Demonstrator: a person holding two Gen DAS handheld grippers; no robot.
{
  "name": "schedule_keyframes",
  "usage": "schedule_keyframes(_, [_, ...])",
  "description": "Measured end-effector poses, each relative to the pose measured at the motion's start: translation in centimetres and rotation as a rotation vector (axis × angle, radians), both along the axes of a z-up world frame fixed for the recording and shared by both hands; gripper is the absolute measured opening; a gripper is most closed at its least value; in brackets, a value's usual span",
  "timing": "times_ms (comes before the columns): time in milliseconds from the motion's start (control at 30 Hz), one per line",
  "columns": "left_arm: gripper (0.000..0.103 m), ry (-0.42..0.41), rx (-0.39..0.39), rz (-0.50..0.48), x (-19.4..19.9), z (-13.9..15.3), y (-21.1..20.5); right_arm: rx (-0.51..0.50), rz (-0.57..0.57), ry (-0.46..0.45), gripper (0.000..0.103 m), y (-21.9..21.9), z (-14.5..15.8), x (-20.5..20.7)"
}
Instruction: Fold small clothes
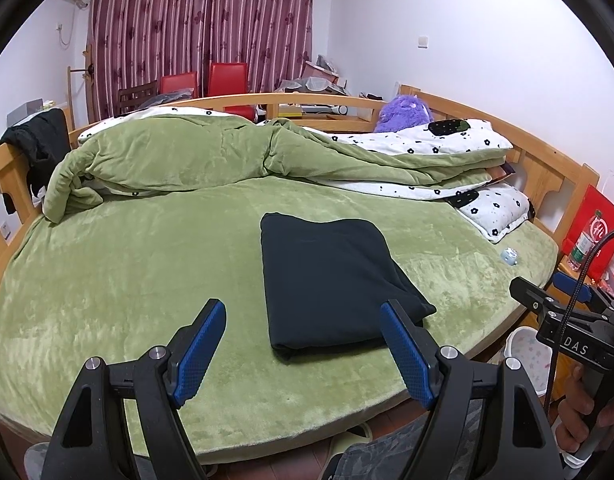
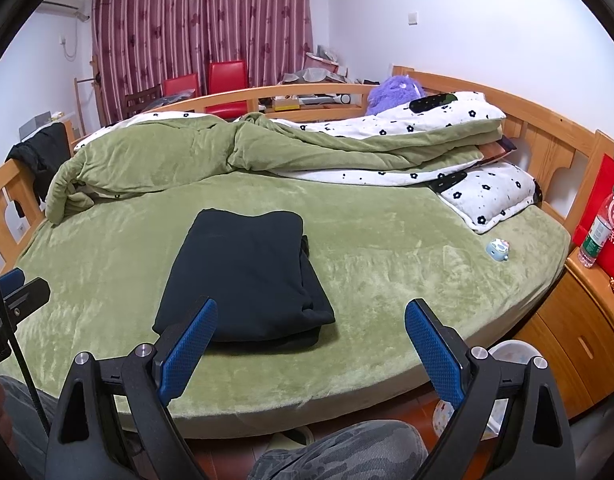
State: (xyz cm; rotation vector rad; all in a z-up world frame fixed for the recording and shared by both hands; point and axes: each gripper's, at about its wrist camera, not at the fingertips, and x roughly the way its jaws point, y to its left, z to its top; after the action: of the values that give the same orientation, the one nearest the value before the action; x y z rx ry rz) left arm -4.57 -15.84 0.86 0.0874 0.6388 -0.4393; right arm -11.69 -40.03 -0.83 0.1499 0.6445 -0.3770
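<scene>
A black garment (image 1: pixel 331 280) lies folded into a flat rectangle on the green bed sheet (image 1: pixel 127 272); it also shows in the right wrist view (image 2: pixel 247 276). My left gripper (image 1: pixel 303 320) is open and empty, held above the near edge of the bed just in front of the garment. My right gripper (image 2: pixel 311 320) is open and empty, held above the garment's near right corner. The right gripper's body shows at the right edge of the left wrist view (image 1: pixel 567 320).
A rumpled green quilt (image 1: pixel 187 156) and flowered bedding (image 1: pixel 447 140) lie at the back of the bed. A flowered pillow (image 2: pixel 491 196) and a small blue toy (image 2: pixel 498 249) lie at right. A wooden nightstand (image 2: pixel 587 320) with a bottle (image 2: pixel 597 232) stands at right.
</scene>
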Motion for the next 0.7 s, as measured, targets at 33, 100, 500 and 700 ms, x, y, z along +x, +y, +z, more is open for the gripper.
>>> schedule_keyframes(33, [0.078, -0.001, 0.000, 0.000, 0.00, 0.01, 0.01, 0.000, 0.001, 0.000, 0.094, -0.01, -0.01, 0.00])
schedule_keyframes(100, [0.078, 0.001, 0.001, -0.003, 0.02, -0.01, 0.02, 0.001, 0.000, 0.000, 0.094, 0.13, 0.08, -0.08])
schedule_keyframes(500, [0.078, 0.000, -0.003, 0.003, -0.22, 0.28, 0.25, 0.010, 0.002, -0.006, 0.094, 0.76, 0.29, -0.39])
schedule_keyframes(700, [0.078, -0.003, -0.004, 0.001, -0.19, 0.29, 0.31, 0.012, 0.004, -0.006, 0.094, 0.74, 0.22, -0.47])
